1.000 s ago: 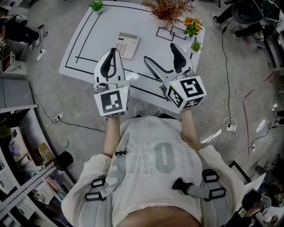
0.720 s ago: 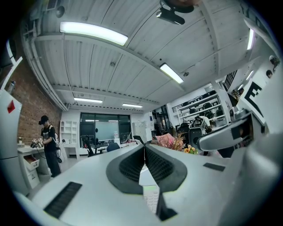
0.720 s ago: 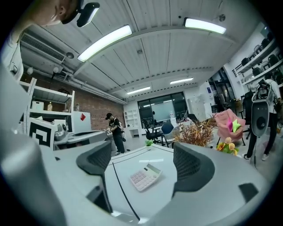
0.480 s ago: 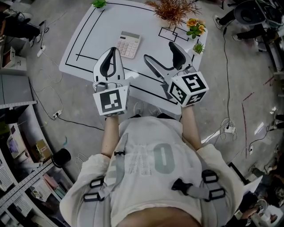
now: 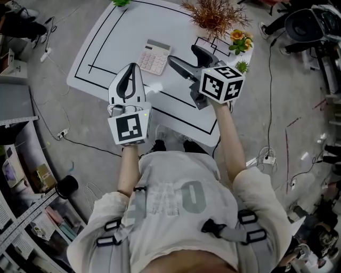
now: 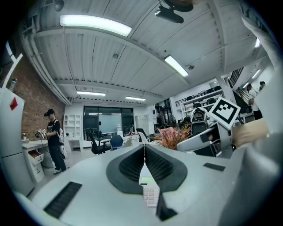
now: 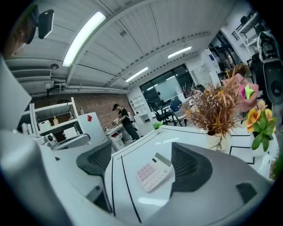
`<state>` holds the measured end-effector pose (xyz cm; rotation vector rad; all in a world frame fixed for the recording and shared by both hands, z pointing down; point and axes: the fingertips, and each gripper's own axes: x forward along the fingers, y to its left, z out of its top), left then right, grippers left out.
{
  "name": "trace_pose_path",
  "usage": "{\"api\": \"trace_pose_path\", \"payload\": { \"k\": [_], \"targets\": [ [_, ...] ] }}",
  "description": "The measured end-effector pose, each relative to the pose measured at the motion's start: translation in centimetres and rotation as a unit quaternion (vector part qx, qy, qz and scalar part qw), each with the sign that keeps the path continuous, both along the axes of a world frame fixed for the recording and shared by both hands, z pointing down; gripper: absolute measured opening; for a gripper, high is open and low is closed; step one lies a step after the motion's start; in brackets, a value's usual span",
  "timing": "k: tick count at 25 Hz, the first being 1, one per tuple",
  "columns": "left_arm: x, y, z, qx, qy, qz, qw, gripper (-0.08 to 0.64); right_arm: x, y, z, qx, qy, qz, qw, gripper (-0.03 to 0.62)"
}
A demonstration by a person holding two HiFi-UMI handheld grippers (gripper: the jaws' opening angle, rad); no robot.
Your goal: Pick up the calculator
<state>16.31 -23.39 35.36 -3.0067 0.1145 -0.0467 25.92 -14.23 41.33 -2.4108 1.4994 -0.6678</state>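
Note:
The pale pink calculator (image 5: 154,57) lies flat on the white table (image 5: 128,29) with black lines. My right gripper (image 5: 184,55) is open, held just right of the calculator and above the table. In the right gripper view the calculator (image 7: 153,172) shows between the two spread fingers (image 7: 189,167), apart from both. My left gripper (image 5: 129,80) is shut on nothing, near the table's front edge, below the calculator. In the left gripper view its pads meet, with the calculator (image 6: 151,194) showing just under them.
A dried orange-brown plant (image 5: 214,14) stands at the back right, with yellow flowers (image 5: 240,39) and a small green plant (image 5: 243,66) beside it. Another green plant (image 5: 120,3) is at the back left. Cables (image 5: 269,64) run over the floor. A person (image 6: 53,140) stands far off.
My right gripper has swung forward and left over the table, closer to the calculator. The left gripper has stayed shut and has shifted slightly left.

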Motion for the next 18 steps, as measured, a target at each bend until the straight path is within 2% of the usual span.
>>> {"api": "trace_pose_path", "payload": {
  "k": [4, 9, 14, 18],
  "targets": [
    [0.5, -1.0, 0.9, -0.017, -0.008, -0.005, 0.9998, 0.021, 2.6, -2.4, 3.4, -0.004, -0.062, -0.021, 0.998, 0.43],
    [0.8, -3.1, 3.3, -0.031, -0.041, -0.019, 0.9985, 0.021, 5.4, -5.4, 6.8, 0.017, -0.161, -0.048, 0.986, 0.407],
    [1.4, -4.2, 6.0, -0.036, -0.068, -0.033, 0.9965, 0.021, 7.8, -6.2, 11.2, -0.011, -0.215, -0.047, 0.975, 0.404],
    [2.1, -4.1, 7.4, -0.047, -0.083, -0.026, 0.9951, 0.021, 8.5, -6.8, 13.3, -0.014, -0.256, -0.05, 0.965, 0.4]
  ]
}}
